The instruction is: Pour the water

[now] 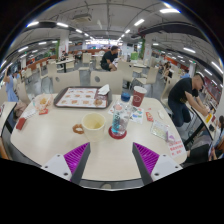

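A clear water bottle (118,123) with a blue cap stands upright on a red coaster, on the round cream table (55,138), just beyond my fingers. Left of it sits a pale yellow bowl (94,122). Behind the bottle are a red cup (138,96) and a blue-topped bottle (126,93). A clear glass (160,129) stands to the right. My gripper (111,157) is open; its two purple pads (77,155) are spread wide over bare table with nothing between them.
A dark tray (81,97) lies at the table's far side. A small brown ring (78,129) lies left of the bowl. Packets and small items are at the left edge (24,116). A person (186,96) sits at the right; another sits further back (108,58).
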